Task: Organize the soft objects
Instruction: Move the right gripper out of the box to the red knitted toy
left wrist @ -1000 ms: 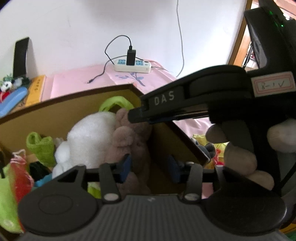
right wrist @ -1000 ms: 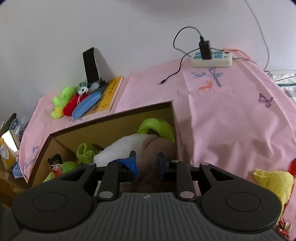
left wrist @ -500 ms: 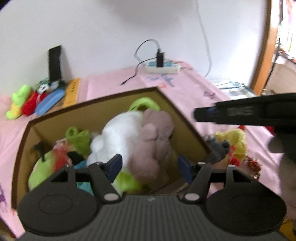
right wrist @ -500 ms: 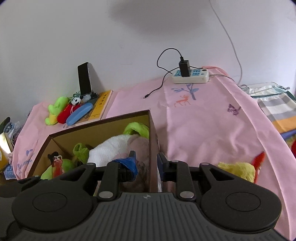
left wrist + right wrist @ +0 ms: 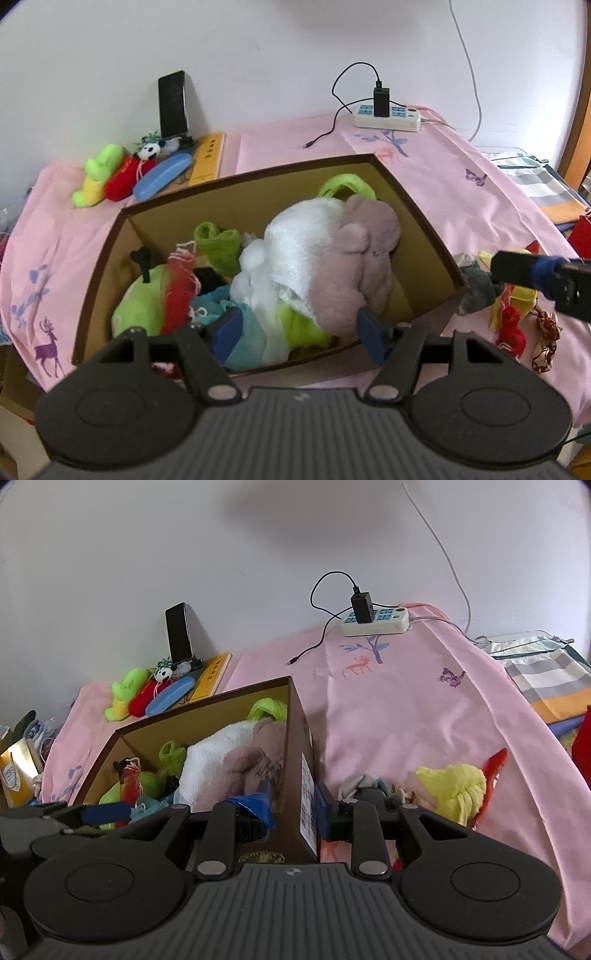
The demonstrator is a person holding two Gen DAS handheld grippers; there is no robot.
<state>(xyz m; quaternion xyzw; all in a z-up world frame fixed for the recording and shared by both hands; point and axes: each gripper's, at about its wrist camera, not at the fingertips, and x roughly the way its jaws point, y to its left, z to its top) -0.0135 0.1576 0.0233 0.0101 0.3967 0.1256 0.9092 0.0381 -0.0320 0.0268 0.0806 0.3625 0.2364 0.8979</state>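
Note:
A brown cardboard box (image 5: pixel 251 199) on the pink cloth holds several soft toys: a white plush (image 5: pixel 303 236), a dusty-pink plush (image 5: pixel 354 266) and a green plush (image 5: pixel 140 302). My left gripper (image 5: pixel 299 336) hovers over the box's near edge. Its jaws are opening and nothing is pressed between them. My right gripper (image 5: pixel 291 805) hangs near the box's near right corner (image 5: pixel 295 746). Its jaws stand a little apart, opening slightly, and hold nothing. Right of the box lie a grey toy (image 5: pixel 476 291) and a yellow toy (image 5: pixel 454 786).
At the back left are a green toy (image 5: pixel 99 173), a red toy (image 5: pixel 125 177), a blue case (image 5: pixel 162 175), a yellow book (image 5: pixel 208 158) and a propped phone (image 5: pixel 171 103). A power strip (image 5: pixel 386 116) lies by the wall. Striped folded cloth (image 5: pixel 546 675) is far right.
My left gripper widened, let go of the pink plush and drew back and up from the box. My right gripper slid right, from over the box's toys to its right wall.

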